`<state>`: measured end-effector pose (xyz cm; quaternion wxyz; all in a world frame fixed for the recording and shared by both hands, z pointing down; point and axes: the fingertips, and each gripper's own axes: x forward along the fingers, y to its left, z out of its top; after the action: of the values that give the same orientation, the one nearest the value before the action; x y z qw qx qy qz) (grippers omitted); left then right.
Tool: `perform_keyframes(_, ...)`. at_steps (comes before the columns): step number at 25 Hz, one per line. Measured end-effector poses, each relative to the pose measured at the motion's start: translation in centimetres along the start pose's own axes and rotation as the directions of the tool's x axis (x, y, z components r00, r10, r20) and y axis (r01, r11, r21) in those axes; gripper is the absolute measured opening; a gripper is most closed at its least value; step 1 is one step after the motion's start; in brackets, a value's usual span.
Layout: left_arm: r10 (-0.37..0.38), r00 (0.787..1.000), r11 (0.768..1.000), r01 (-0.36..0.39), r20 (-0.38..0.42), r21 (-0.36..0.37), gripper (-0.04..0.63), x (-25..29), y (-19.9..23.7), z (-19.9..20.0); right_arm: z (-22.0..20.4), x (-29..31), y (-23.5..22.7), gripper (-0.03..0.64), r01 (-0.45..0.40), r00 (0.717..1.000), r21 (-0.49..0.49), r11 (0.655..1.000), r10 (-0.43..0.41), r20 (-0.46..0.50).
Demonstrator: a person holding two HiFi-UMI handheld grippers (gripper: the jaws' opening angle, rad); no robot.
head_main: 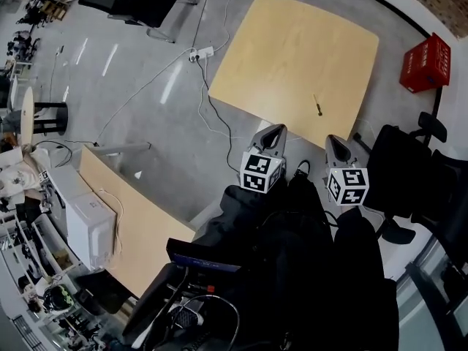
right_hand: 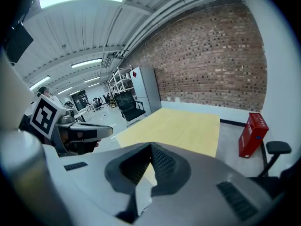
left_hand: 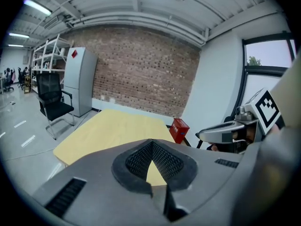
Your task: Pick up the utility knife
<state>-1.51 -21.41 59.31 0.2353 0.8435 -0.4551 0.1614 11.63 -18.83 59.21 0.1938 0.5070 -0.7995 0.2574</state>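
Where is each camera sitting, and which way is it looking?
Head view: on the person's head, looking steeply down at the pale wooden table and small dark utility knife; left tongs, right tongs, dark clothing show.
Left gripper view: on the left tongs, facing over the table to a brick wall; right tongs at right.
Right gripper view: on the right tongs, facing likewise; left tongs at left.
Both gripper views share table, red plastic crate, wall.

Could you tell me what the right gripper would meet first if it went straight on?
Likely the yellow table, just ahead of the right gripper; the utility knife lies near that line, depth unclear.
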Motion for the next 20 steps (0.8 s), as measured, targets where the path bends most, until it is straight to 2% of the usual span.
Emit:
perform_keyframes(11,0.072,0.991,0.995,-0.079,-0.112,-0.060,-0.003,1.4,3.1,-5.2,-3.7,5.1,-2.2,0.003,-0.021,0.991,0.004,1.000,0.021,-0.135)
perform_keyframes(20,0.086,0.980,0.990,-0.104,-0.180,-0.095,-0.003,2.9,5.4,-7.9,-5.5,9.2,-3.7,0.003,-0.008,0.978,0.002,1.000,0.008,-0.208)
